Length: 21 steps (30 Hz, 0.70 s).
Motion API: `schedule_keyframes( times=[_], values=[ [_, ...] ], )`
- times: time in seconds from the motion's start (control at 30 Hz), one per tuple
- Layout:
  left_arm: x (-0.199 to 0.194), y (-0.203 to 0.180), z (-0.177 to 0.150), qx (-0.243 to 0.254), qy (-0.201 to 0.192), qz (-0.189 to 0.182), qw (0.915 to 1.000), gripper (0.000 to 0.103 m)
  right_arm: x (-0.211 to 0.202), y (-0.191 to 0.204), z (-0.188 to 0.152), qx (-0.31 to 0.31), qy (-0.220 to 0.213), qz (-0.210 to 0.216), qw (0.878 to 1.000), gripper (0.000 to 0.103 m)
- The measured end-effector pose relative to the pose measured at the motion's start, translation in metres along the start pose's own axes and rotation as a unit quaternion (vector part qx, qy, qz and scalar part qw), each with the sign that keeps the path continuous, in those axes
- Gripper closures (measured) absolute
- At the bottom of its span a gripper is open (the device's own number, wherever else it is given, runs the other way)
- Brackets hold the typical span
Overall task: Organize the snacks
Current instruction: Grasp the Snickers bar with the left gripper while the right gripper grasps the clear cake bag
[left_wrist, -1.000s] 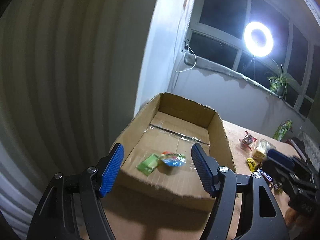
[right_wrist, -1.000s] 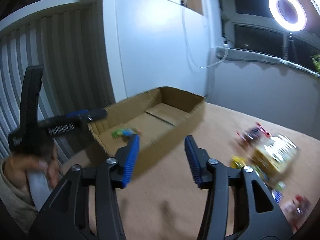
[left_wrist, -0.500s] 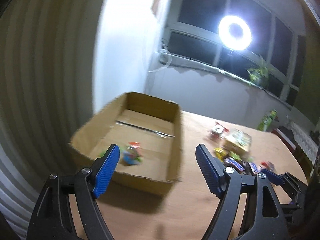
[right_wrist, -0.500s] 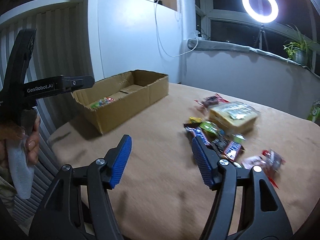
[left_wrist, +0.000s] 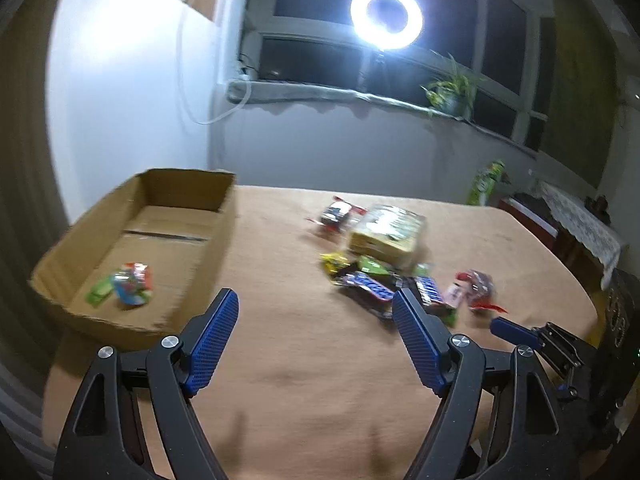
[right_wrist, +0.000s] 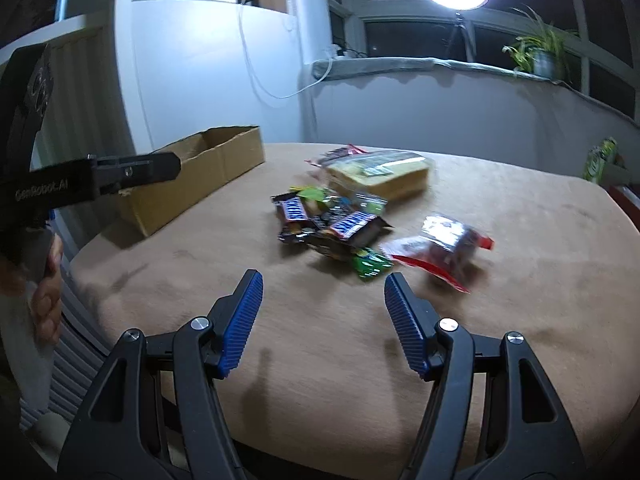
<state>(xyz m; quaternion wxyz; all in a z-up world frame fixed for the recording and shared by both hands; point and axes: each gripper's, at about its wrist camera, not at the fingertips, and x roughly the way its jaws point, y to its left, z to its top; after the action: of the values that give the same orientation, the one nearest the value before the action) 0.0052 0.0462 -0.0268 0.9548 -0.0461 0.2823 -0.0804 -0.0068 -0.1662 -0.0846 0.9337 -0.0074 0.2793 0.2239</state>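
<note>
The loose heap of wrapped snacks [right_wrist: 340, 224] lies on the brown cloth-covered tabletop [right_wrist: 320, 360], ahead of both grippers and well apart from the box. In it are dark chocolate bars in blue-lettered wrappers [right_wrist: 352, 225], a small green packet [right_wrist: 370, 263], a red-and-clear crinkly bag [right_wrist: 444, 248] just to the right, and at the back a yellowish block-shaped pack in clear film [right_wrist: 380, 176]. These look light and soft-skinned. The film is likely slippery and will crumple under the pads, so a bar is best pinched across its narrow middle, and a bag by its bulk, not its flat sealed edge. The block pack seems stiffer and wider, and it may need the jaws nearly full open. Contents could crush if squeezed hard.

The shallow open brown cardboard box [left_wrist: 132, 240] sits at the tabletop's left side. It holds only a few items near its front wall: a green packet and a red-blue-green wrapped sweet [left_wrist: 130, 286]. Most of its floor is bare.

The left gripper [left_wrist: 316, 320] and the right gripper [right_wrist: 324, 304] both have jaws spread with nothing between them; both have just been opening. They hang above bare cloth short of the heap. The next pick looks likely to come from the near edge, where the green packet lies clear.
</note>
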Motion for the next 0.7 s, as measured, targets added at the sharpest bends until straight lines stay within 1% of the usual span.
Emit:
schedule_keyframes(
  times=[0.27, 0.53, 0.63, 0.7],
  values=[
    [0.02, -0.042, -0.001, 0.034, 0.02, -0.034, 0.9986, 0.024, -0.007, -0.026, 0.0, 0.024, -0.007, -0.026, 0.999, 0.037],
    [0.06, -0.084, 0.005, 0.072, 0.04, -0.069, 0.9942, 0.024, -0.006, -0.07, 0.009, 0.074, -0.006, -0.062, 0.995, 0.037],
    [0.082, -0.092, 0.004, 0.075, 0.06, -0.069, 0.9929, 0.024, 0.0, -0.081, 0.014, 0.081, 0.004, -0.067, 0.994, 0.037],
    [0.093, -0.096, 0.002, 0.077, 0.073, -0.069, 0.992, 0.024, 0.004, -0.085, 0.018, 0.089, 0.008, -0.059, 0.994, 0.037]
  ],
)
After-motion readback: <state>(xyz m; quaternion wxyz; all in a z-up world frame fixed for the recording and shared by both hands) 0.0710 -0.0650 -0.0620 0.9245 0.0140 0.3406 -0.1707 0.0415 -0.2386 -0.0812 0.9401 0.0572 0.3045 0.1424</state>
